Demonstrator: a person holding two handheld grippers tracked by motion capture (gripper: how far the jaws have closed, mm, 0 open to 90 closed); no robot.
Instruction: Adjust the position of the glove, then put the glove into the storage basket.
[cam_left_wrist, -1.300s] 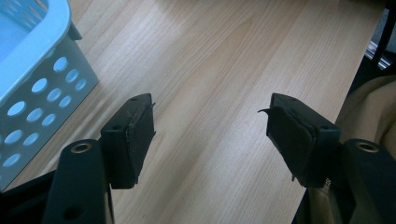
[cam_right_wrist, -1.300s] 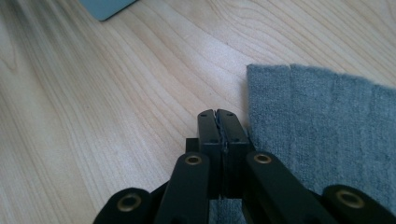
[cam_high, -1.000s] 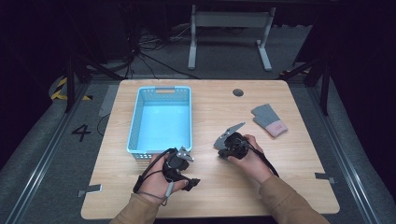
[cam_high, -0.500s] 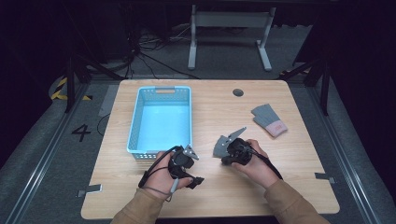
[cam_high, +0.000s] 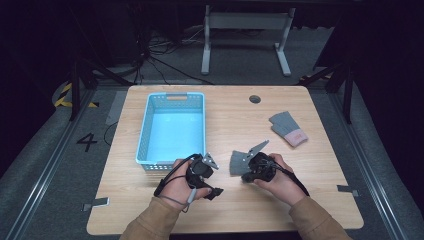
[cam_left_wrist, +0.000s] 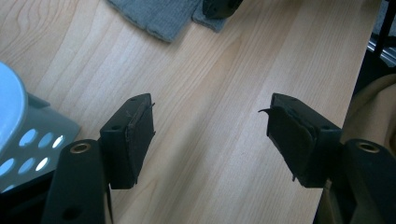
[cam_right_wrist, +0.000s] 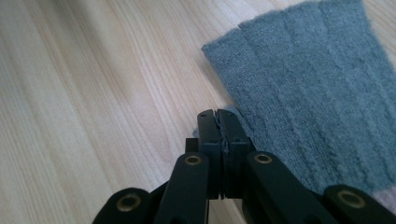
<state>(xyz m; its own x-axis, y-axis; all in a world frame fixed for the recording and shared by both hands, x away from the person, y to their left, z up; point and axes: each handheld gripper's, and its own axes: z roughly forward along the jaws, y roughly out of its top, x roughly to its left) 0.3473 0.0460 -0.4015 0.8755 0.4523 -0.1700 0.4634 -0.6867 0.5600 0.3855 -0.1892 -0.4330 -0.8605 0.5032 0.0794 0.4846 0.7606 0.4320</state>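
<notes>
A grey knit glove (cam_high: 237, 162) lies flat on the wooden table (cam_high: 225, 115), near the front. My right gripper (cam_high: 246, 169) is shut on its edge; in the right gripper view the jaws (cam_right_wrist: 218, 116) are pressed together, with the glove (cam_right_wrist: 308, 102) spreading right of them. A second grey glove with a pink cuff (cam_high: 287, 129) lies apart at the right. My left gripper (cam_high: 207, 172) is open over bare wood beside the basket's near corner. In the left gripper view, nothing lies between its pads (cam_left_wrist: 135, 135), and the glove (cam_left_wrist: 159, 14) is ahead.
A light blue plastic basket (cam_high: 145, 135) stands at the table's left, holding nothing that I can see. A round cable hole (cam_high: 255, 99) sits at the back. A desk frame (cam_high: 245, 30) stands on the floor beyond the table.
My right gripper has drawn the glove a little nearer the table's front. My left gripper has shifted right and slightly forward, toward the glove.
</notes>
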